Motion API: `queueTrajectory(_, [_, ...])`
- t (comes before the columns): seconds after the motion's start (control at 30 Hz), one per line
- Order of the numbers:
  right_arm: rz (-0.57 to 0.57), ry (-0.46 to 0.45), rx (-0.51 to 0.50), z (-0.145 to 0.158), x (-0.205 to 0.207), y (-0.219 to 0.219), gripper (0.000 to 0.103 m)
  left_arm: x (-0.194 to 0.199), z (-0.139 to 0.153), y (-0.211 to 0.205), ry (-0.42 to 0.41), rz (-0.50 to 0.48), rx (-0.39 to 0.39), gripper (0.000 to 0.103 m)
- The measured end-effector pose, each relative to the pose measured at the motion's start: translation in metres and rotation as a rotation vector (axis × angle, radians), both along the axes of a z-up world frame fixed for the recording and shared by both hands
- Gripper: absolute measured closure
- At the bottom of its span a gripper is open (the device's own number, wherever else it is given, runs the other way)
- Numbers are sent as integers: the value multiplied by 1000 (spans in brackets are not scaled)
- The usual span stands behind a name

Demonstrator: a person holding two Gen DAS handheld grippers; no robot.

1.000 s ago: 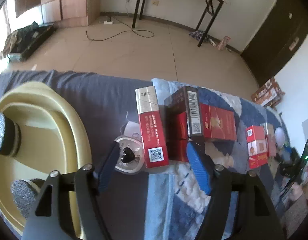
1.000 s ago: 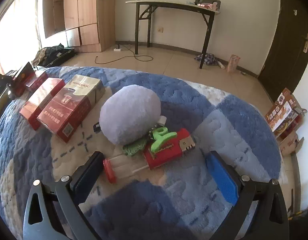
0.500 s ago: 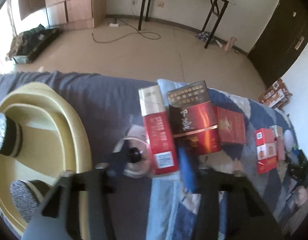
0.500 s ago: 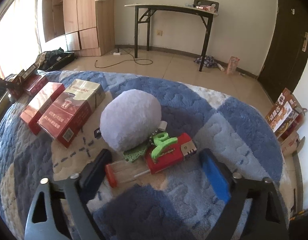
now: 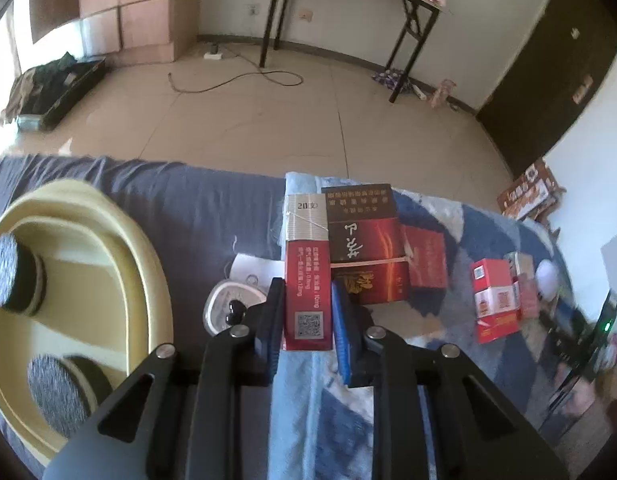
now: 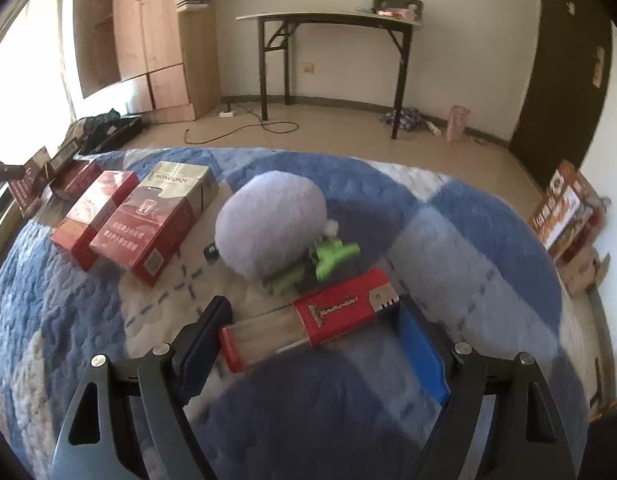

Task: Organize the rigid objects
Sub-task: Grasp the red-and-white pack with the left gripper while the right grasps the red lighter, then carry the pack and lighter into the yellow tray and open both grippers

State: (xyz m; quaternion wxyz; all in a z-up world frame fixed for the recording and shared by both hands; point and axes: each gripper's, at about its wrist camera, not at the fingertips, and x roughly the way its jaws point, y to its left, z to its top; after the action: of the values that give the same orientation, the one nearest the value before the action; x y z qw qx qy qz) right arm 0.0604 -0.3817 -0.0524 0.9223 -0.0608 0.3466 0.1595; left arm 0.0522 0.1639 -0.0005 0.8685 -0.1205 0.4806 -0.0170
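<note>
Grippers frame our two targets on the quilt: our left gripper (image 5: pixel 308 322) is clenched on the red carton (image 5: pixel 307 276), its long axis running away from us beside the dark carton (image 5: pixel 362 240). Our right gripper (image 6: pixel 308 344) is released, straddling the red lighter box (image 6: pixel 308 320) lying crosswise, plush ball (image 6: pixel 270 224) beyond it.

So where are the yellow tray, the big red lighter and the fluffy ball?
yellow tray (image 5: pixel 148 248): left wrist view, on its rim.
red lighter (image 6: pixel 336 310): right wrist view, on its red body.
fluffy ball (image 6: pixel 268 220): right wrist view, on its middle.
</note>
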Motion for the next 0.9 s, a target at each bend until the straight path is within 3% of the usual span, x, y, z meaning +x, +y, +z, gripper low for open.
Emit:
queueTrajectory(0.17, [-11,40,-10,3,-24,0,21,-13,1,-3,29,29,-42,79])
queueTrajectory(0.37, [-21,21,-41,-4,-28,6,19,-19,-10,-25,83,47,-11,79])
queueTrajectory(0.53, [-5,31,-25,-4,-18,7,8,-9,-27,-44,108,-8,61,79])
queueTrajectory(0.73, [-15,16,-38,-6,-16,9,13,0,-44,-50,133,-46,100,79])
queueTrajectory(0.9, [-28,-5,-54,-7,-25,15,17,0,-41,-54,125,-59,112,80])
